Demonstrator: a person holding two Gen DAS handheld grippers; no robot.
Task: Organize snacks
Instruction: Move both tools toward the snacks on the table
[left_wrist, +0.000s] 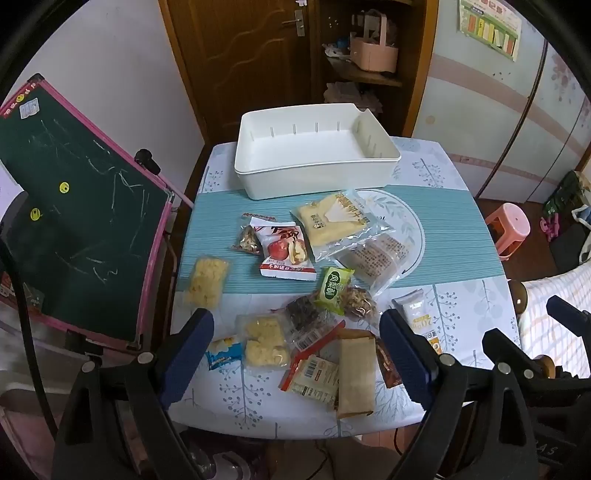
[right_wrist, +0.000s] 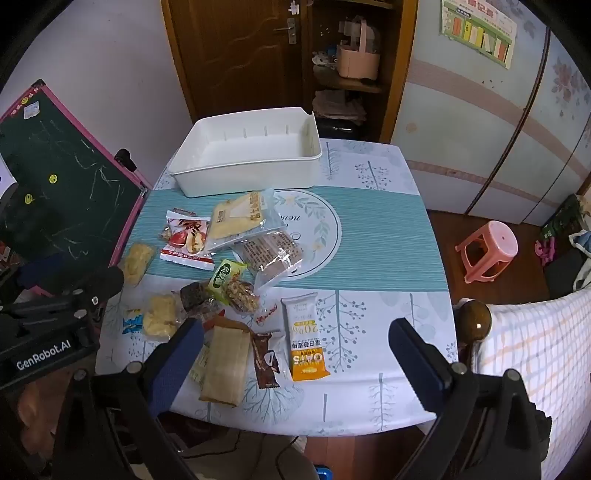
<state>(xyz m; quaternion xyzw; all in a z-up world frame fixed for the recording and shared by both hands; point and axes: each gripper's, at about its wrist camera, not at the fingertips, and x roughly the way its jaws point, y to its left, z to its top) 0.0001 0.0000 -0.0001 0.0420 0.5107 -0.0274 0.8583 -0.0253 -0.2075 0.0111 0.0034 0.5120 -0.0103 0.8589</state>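
Observation:
An empty white bin (left_wrist: 314, 173) (right_wrist: 251, 173) stands at the table's far side. Several snack packets lie scattered in front of it: a red apple-chip pack (left_wrist: 286, 249) (right_wrist: 186, 242), a large yellow clear bag (left_wrist: 334, 219) (right_wrist: 236, 218), a green packet (left_wrist: 334, 284) (right_wrist: 225, 275), a tan bar (left_wrist: 356, 373) (right_wrist: 225, 363), an orange oat bar (right_wrist: 304, 341). My left gripper (left_wrist: 297, 350) is open above the near packets. My right gripper (right_wrist: 295, 360) is open above the oat bar and a brown bar (right_wrist: 264, 360).
The small table (right_wrist: 388, 258) has a teal runner and a floral cloth. A chalkboard easel (left_wrist: 74, 221) stands at the left. A pink stool (right_wrist: 487, 247) and a checked bed edge (right_wrist: 535, 350) are at the right. A wooden door and shelf are behind.

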